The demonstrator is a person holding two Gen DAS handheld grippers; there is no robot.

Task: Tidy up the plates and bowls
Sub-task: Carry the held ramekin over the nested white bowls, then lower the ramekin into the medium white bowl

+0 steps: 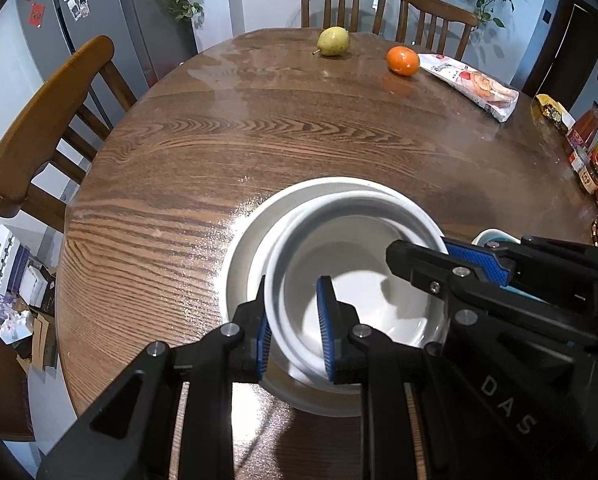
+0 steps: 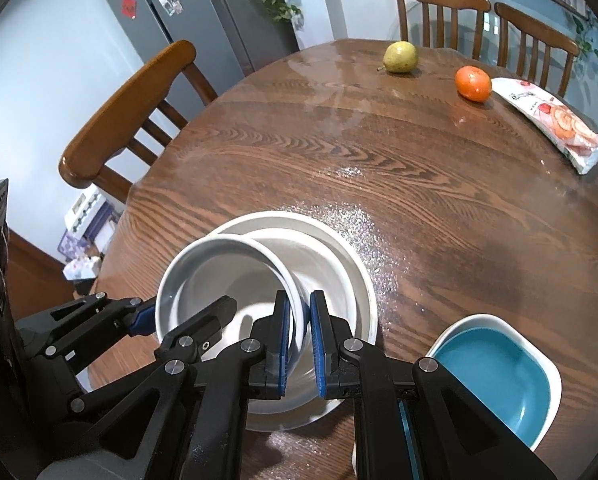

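A white bowl (image 1: 351,264) sits tilted inside a larger white bowl (image 1: 243,252) near the front of the round wooden table (image 1: 219,140). My left gripper (image 1: 293,332) is shut on the inner bowl's left rim, one finger inside and one outside. My right gripper (image 2: 299,344) is shut on the same bowl's right rim (image 2: 295,296); it shows in the left wrist view as the black arm at the right (image 1: 471,276). A blue-lined square bowl (image 2: 495,372) stands to the right of the stack, partly under the right gripper.
A pear (image 1: 333,41), an orange (image 1: 403,61) and a snack packet (image 1: 475,84) lie at the table's far side. Jars and bottles (image 1: 595,160) line the right edge. Wooden chairs (image 1: 39,128) stand at the left and far side.
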